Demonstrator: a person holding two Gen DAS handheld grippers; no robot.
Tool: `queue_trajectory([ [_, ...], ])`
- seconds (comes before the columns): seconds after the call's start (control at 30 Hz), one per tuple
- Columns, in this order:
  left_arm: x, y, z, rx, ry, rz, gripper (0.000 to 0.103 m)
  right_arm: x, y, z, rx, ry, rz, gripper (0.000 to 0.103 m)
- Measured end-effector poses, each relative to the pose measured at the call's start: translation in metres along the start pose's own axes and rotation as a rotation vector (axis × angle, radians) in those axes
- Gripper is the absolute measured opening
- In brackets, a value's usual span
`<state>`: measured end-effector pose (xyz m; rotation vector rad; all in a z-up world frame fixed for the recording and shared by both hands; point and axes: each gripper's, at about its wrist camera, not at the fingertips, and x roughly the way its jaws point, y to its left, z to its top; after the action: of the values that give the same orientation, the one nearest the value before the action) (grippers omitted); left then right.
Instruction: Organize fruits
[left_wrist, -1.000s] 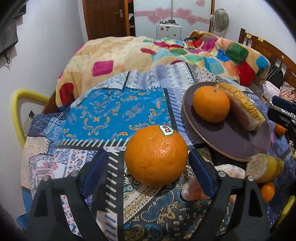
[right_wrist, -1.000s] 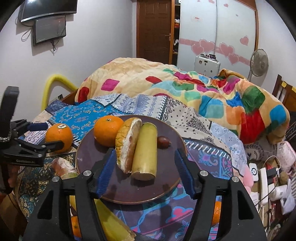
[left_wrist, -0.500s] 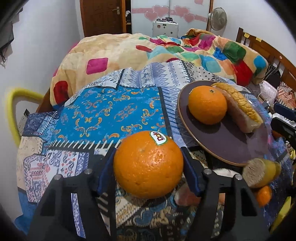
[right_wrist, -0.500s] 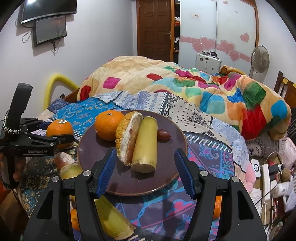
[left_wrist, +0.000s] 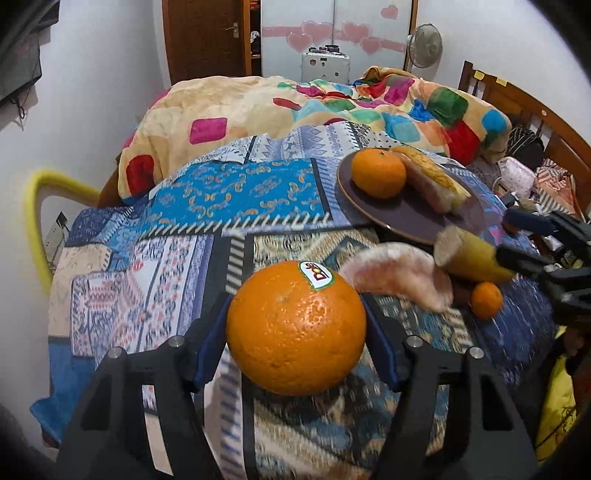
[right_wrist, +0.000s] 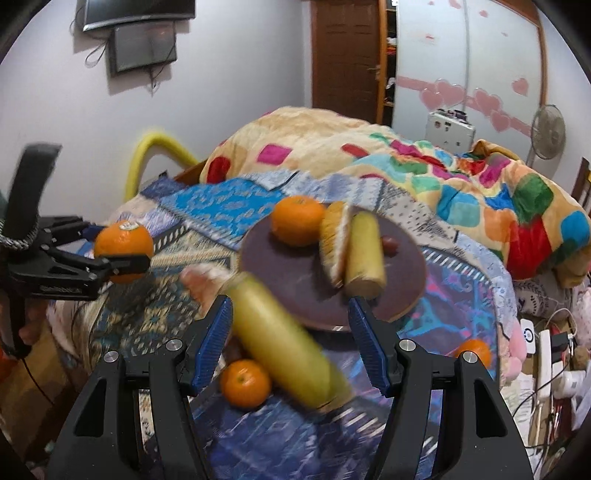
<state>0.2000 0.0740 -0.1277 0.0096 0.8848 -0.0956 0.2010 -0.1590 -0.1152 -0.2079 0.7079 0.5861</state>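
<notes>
Stickered orange (left_wrist: 295, 328) (bright, dimpled) clamped in left tongs (left_wrist: 295, 332).

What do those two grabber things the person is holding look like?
Both the left gripper and the right gripper are matte black plastic with angular, forked arms. Each finger ends in a ribbed blue pad, fixed with silver screws. Small pale lettering marks the left one's side.

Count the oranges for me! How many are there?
4: a stickered orange in the left gripper, one on the plate, a small one beside the banana, another behind the right gripper. More may be hidden.
</notes>
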Motion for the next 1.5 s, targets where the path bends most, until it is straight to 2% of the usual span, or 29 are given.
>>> queue_trajectory([
  [0.13, -0.004, 0.0, -0.01, -0.004, 0.004, -0.015, 0.067, 0.017, 0.005, -0.006, -0.019, 0.052, 0.001, 0.061],
  [0.33, 0.001, 0.003, -0.016, -0.007, 0.01, -0.026, 0.067, 0.032, 0.012, -0.01, -0.059, 0.083, -0.034, 0.062],
  [0.6, 0.012, 0.004, -0.017, -0.017, 0.018, -0.035, 0.067, 0.036, 0.026, -0.008, -0.167, 0.076, -0.066, 0.054],
  [0.83, 0.012, -0.001, -0.016, -0.008, 0.017, -0.047, 0.067, 0.029, 0.024, -0.007, -0.18, 0.065, -0.086, 0.045],
  [1.03, 0.008, -0.006, -0.014, 0.001, 0.009, -0.055, 0.067, 0.015, 0.013, -0.008, -0.136, 0.049, -0.098, 0.039],
  [1.2, 0.004, -0.012, -0.008, 0.005, -0.008, -0.067, 0.067, -0.004, -0.003, -0.011, -0.073, 0.001, -0.116, 0.038],
  [1.5, 0.004, -0.033, 0.02, 0.009, -0.054, -0.099, 0.067, -0.028, -0.034, -0.009, 0.041, -0.064, -0.121, 0.036],
])
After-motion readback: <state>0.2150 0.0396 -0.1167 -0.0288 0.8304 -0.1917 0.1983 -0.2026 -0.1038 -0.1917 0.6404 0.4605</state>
